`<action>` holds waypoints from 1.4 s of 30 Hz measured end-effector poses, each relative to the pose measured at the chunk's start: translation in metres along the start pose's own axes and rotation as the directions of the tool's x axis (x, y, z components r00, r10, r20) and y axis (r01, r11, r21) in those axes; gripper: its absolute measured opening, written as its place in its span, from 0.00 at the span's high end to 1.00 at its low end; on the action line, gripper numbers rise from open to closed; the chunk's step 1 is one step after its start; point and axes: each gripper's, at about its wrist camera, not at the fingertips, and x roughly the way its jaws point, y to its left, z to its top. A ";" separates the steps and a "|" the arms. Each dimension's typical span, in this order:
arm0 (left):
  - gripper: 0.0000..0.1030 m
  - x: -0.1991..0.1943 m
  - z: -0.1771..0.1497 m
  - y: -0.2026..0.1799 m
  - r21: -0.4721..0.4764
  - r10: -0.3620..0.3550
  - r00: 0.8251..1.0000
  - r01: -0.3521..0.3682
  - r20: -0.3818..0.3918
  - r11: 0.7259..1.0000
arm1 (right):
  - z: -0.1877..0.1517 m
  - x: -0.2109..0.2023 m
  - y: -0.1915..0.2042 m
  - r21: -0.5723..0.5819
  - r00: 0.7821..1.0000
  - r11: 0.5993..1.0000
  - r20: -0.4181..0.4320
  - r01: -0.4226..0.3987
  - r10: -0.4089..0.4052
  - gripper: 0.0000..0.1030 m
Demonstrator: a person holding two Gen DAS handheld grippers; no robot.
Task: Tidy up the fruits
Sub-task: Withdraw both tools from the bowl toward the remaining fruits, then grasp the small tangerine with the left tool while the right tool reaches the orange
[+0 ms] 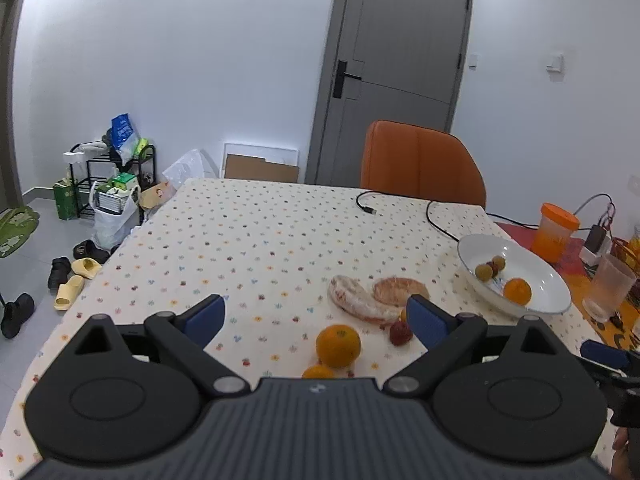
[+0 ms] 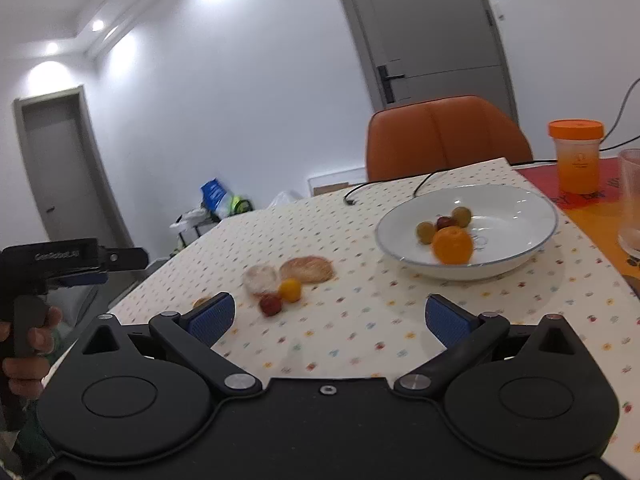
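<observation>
My left gripper stands open low over the dotted tablecloth. A large orange lies between its blue pads, untouched, with a smaller orange just nearer. A red fruit and two wrapped peeled citrus pieces lie by the right finger. The white bowl to the right holds an orange and small green and red fruits. My right gripper is wide open and empty in front of the bowl, which holds the orange. To its left lie the red fruit and a small yellow fruit.
An orange chair stands behind the table. An orange-lidded jar, a clear glass and a red mat sit right of the bowl. A black cable crosses the far tablecloth. A hand holds the left gripper.
</observation>
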 end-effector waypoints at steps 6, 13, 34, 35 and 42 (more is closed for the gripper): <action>0.11 0.000 -0.016 0.008 -0.008 -0.031 0.999 0.031 -0.008 0.999 | -0.005 0.004 0.016 -0.039 1.000 0.999 -0.025 0.001 -0.002 0.00; 0.28 0.005 -0.028 0.013 -0.008 -0.057 0.998 0.057 -0.024 0.998 | -0.008 0.016 0.028 -0.073 0.999 0.997 -0.054 0.003 -0.007 0.00; 0.76 0.053 -0.052 0.020 -0.072 -0.087 0.990 0.079 -0.112 0.994 | -0.009 0.058 0.041 -0.094 0.992 0.995 -0.128 -0.031 0.018 0.23; 0.76 0.053 -0.052 0.022 -0.076 -0.088 0.990 0.080 -0.111 0.994 | -0.008 0.060 0.043 -0.096 0.991 0.995 -0.129 -0.034 0.021 0.24; 0.76 0.046 -0.050 0.035 -0.095 -0.068 0.993 0.059 -0.101 0.994 | -0.001 0.074 0.062 -0.117 0.989 0.989 -0.130 -0.088 0.073 0.30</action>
